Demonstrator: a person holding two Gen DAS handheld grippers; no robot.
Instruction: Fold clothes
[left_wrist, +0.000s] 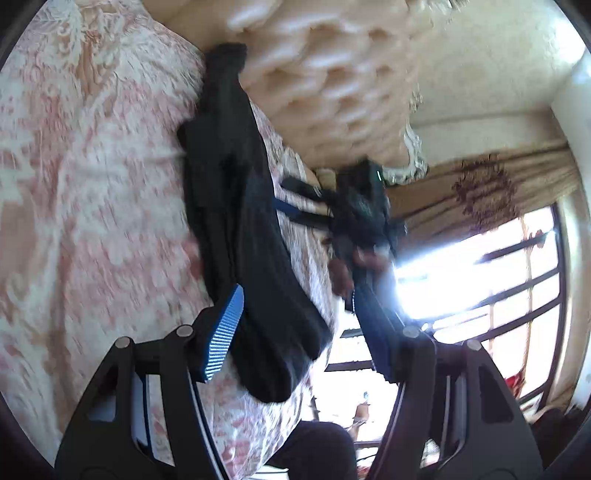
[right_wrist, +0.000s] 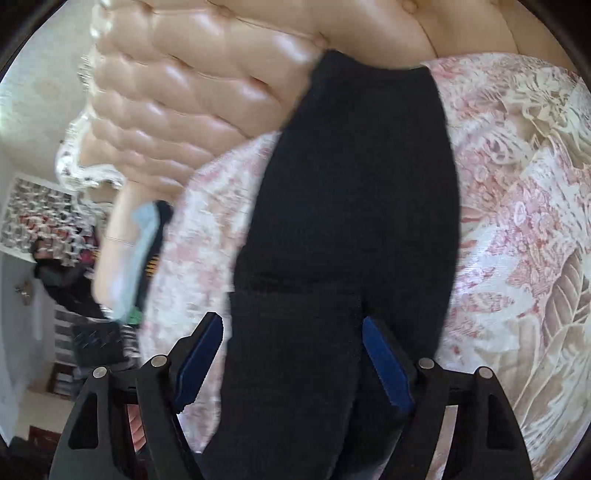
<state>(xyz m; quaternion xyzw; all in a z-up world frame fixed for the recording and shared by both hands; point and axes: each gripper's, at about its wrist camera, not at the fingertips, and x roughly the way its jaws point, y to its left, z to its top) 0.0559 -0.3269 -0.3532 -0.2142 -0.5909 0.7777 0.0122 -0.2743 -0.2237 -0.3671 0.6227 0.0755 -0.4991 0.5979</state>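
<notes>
Both claws are held open over the bed (right_wrist: 517, 184): left claw (left_wrist: 310, 332) & right claw (right_wrist: 291, 354) are spread astride the black garment (right_wrist: 351, 203).

Counted: one black garment (right_wrist: 354, 206); one pink floral bedspread (right_wrist: 517, 192); one tufted headboard (right_wrist: 192, 92); one barred window (left_wrist: 498, 280); two grippers, left gripper (left_wrist: 306, 332) and right gripper (right_wrist: 291, 354).
</notes>
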